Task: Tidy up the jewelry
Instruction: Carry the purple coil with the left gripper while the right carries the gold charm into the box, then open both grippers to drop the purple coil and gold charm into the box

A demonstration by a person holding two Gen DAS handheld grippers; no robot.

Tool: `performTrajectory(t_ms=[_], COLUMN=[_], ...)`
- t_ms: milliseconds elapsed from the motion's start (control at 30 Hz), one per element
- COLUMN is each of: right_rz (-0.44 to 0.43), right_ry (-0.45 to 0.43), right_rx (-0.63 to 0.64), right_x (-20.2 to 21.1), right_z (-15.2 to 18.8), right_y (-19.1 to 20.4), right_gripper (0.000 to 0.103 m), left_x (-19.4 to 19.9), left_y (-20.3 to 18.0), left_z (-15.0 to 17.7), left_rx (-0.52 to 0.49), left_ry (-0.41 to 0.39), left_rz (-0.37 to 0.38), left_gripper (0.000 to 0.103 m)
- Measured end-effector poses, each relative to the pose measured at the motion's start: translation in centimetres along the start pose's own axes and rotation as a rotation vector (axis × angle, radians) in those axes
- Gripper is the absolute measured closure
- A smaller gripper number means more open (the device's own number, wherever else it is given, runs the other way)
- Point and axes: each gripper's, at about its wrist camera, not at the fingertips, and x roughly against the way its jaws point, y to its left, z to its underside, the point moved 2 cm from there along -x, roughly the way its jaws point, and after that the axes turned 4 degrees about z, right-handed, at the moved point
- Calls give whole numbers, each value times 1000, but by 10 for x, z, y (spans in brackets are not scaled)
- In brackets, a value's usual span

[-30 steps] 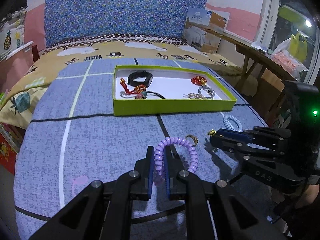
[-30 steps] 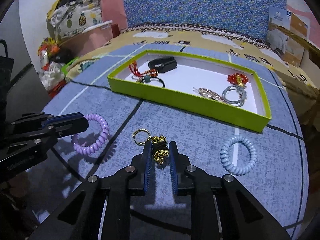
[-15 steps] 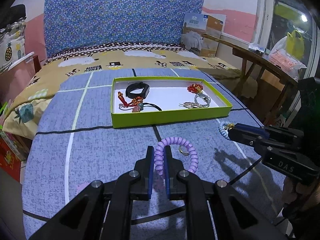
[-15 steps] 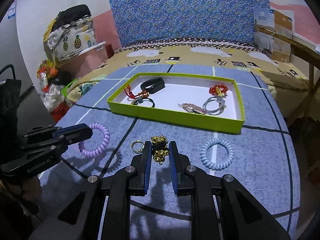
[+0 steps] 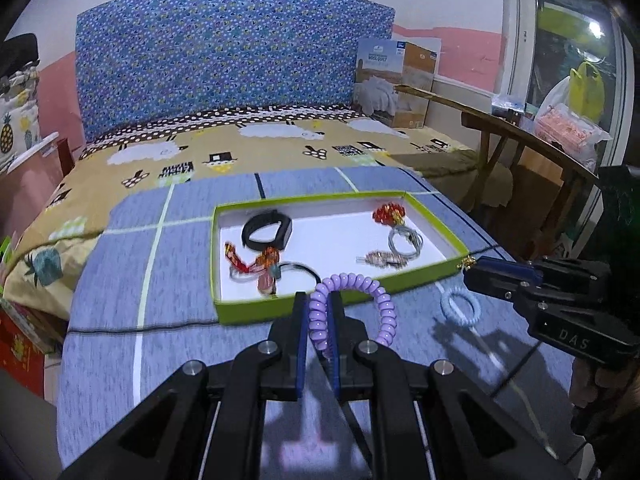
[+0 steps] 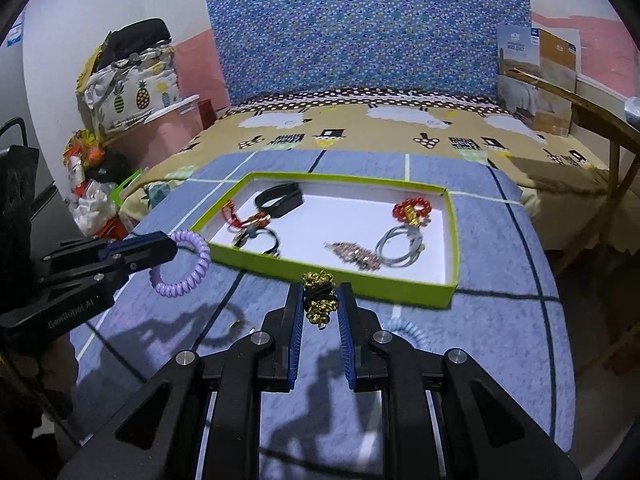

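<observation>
On the blue checked cloth [image 5: 168, 320] before the green tray [image 6: 360, 286], the left gripper [image 5: 319, 312] clamps a purple coil bracelet [image 5: 384, 304]; the right gripper [image 6: 319, 306] clamps a gold bell charm [image 6: 319, 300], mostly hidden from the left view. That view alone shows a pale blue coil [image 5: 460, 308] clearly. Its neighbour reads "DAS"; a box [image 5: 394, 80] says "WOOL QUILT".

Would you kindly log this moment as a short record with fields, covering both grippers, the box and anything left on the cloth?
left gripper: shut on purple coil bracelet, lifted off the cloth
right gripper: shut on gold bell charm, lifted
green box: holds black band, red bead bracelet, grey ring, other small pieces
blue cloth: pale blue coil bracelet lies there, outside the box
</observation>
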Motion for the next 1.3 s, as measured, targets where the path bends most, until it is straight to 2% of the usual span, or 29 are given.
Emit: performTrajectory(t_ms=[200, 600, 933, 1200, 1300], right_rz=[4, 2, 7, 23, 24], right_ry=[3, 55, 138, 164, 165], right_rx=[-8, -5, -24, -33, -36], right_x=[-20, -84, -135, -148, -150], right_z=[-19, -52, -57, -57, -58], right_y=[-16, -38, -55, -61, -60], right_gripper=[86, 86, 86, 86, 86], left_x=[-24, -99, -146, -162, -171], left_y=[4, 13, 18, 15, 15], left_z=[-24, -58, -70, -75, -73], left_rx=[-23, -39, -57, -80, -87], left_ry=[-2, 61, 114, 140, 189], left_rz=[-2, 9, 10, 14, -18], left_gripper=[94, 93, 93, 93, 93])
